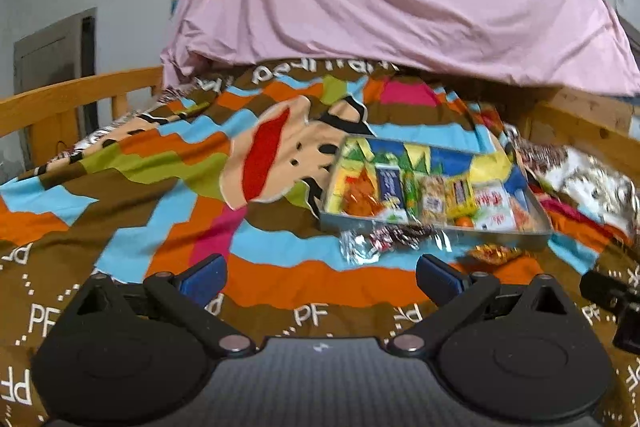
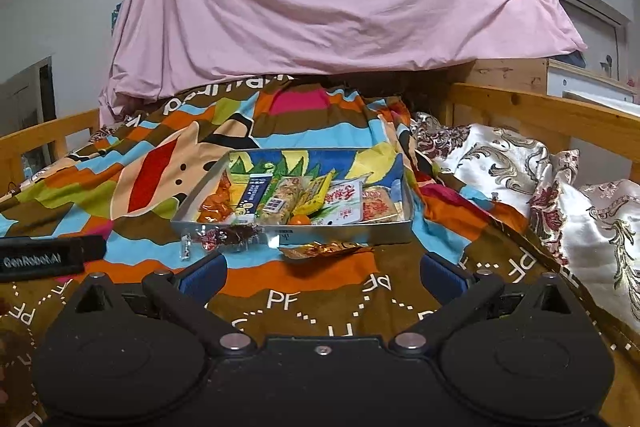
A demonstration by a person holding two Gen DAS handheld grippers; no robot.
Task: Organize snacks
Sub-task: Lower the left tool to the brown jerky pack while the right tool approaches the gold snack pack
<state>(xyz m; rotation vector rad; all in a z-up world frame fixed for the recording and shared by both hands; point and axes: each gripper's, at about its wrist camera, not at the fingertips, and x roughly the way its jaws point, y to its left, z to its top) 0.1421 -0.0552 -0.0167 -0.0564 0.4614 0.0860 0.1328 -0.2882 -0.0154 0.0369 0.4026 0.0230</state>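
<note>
Tray [image 2: 408, 223] on the bedspread [image 2: 320, 283] is largely filled. Two wrappers [image 2: 224, 237] [image 2: 328, 250] lie loose just before it. Both grippers [image 1: 318, 277] [image 2: 322, 277] gape wide, empty. Next move likely requires closing on a loose wrapper.

The left gripper [image 1: 318, 281] is held low and level, its blue-padded fingers [image 1: 204, 277] spread wide with nothing between them. The right gripper [image 2: 322, 277] sits in the same pose, fingers [image 2: 442, 275] wide apart and empty. Each shows at the edge of the other's view, so the two are side by side, apart.
</note>
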